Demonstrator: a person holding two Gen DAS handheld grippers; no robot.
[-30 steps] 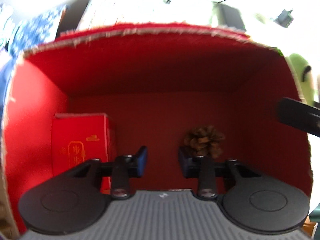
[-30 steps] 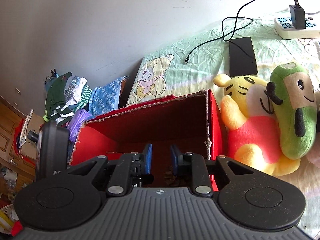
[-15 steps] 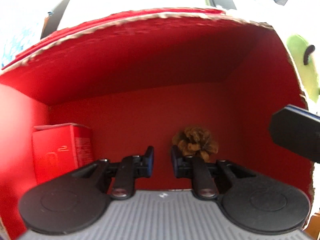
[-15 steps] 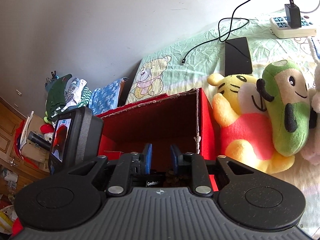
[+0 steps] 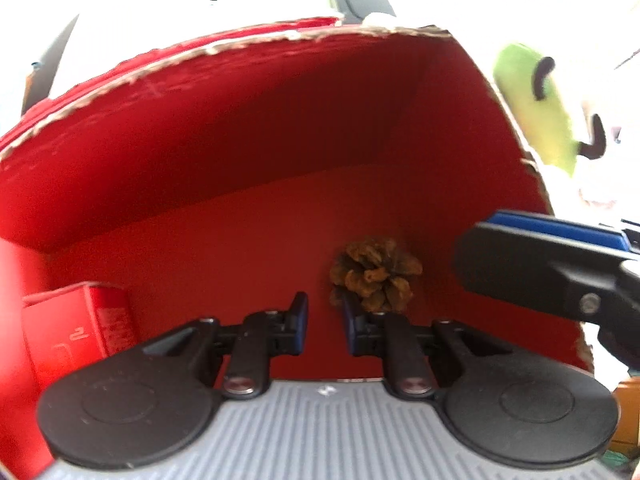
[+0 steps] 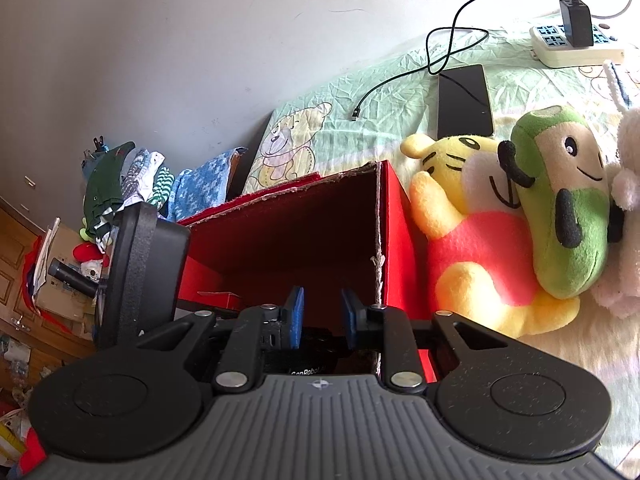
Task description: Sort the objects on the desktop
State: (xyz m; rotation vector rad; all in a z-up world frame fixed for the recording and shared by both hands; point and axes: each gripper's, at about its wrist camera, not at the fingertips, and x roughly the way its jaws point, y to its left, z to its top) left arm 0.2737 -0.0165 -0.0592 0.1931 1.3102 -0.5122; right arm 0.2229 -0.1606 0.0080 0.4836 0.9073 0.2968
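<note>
The pine cone [image 5: 374, 276] lies on the floor of the red box [image 5: 240, 128], toward its right wall. Both the left gripper [image 5: 323, 322] and right gripper [image 6: 319, 318] hold nothing, jaws parted. It looks light and brittle; gripping across its middle seems best.

Red box [image 6: 394, 216]: one, holding one pine cone [image 5: 374, 276] and one small red carton [image 5: 72, 336]. Plush toys: three, at 3 o'clock — yellow [image 6: 464, 236], green [image 6: 564, 208], white [image 6: 628, 216]. Phone [image 6: 464, 100]: one; power strip [image 6: 576, 46]: one.
</note>
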